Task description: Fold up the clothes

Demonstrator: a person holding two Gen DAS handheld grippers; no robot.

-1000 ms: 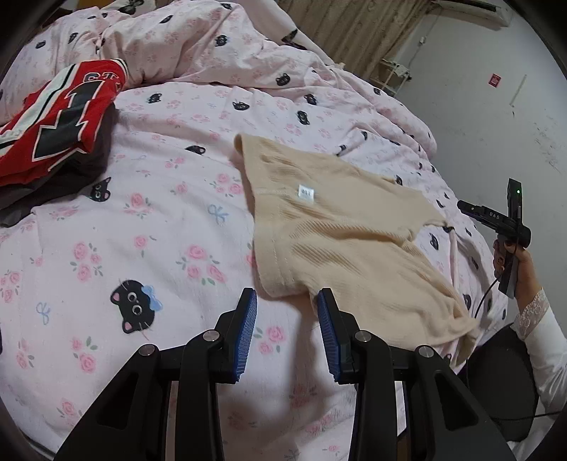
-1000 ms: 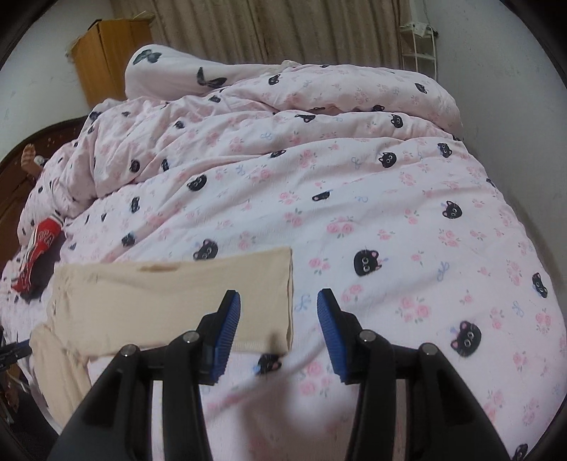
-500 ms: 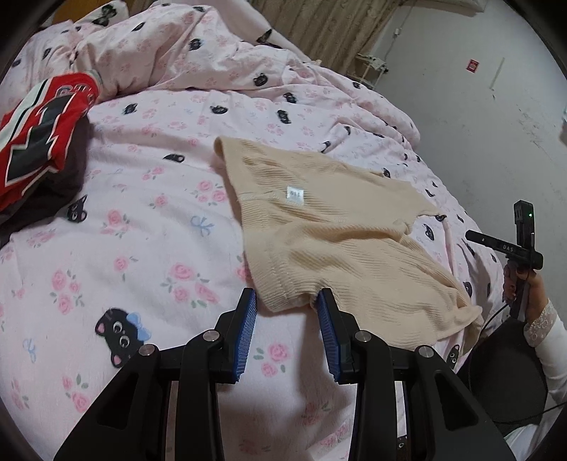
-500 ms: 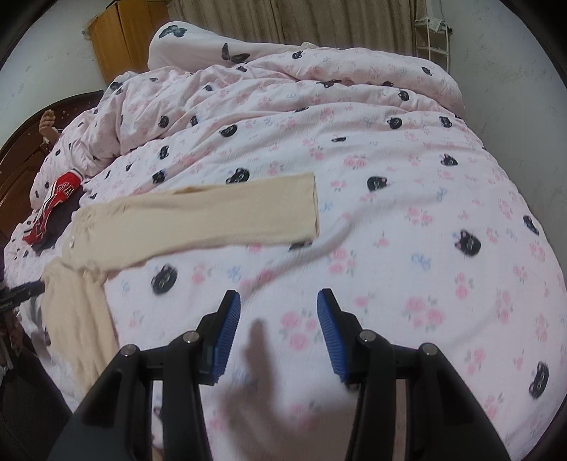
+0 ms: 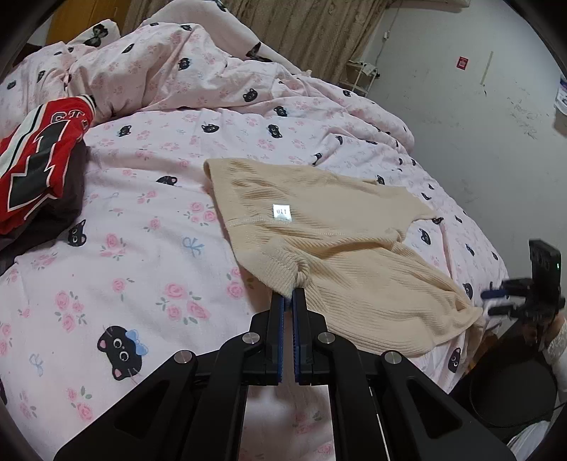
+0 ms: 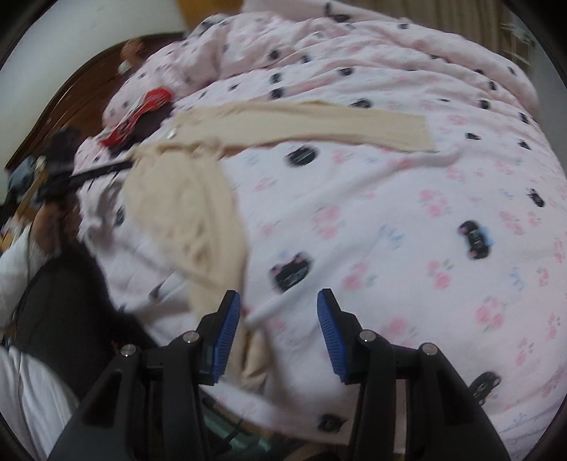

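Cream ribbed knitwear (image 5: 340, 241) is seen spread across a pink cat-print duvet (image 5: 141, 227) in the left wrist view, its near hem bunched and clamped between the just-closed jaws of the left gripper (image 5: 292, 296). A red jersey (image 5: 35, 156) is piled to the left on the duvet. In the blurred right wrist view, the right gripper (image 6: 278, 319) is held with its blue pads apart above the duvet, nothing gripped, one garment leg trailing beside its left finger (image 6: 226, 329).

A scuffed white wall (image 5: 460, 117) (small red sign (image 5: 462, 63) on it) meets beige curtains (image 5: 312, 32) behind the bed.
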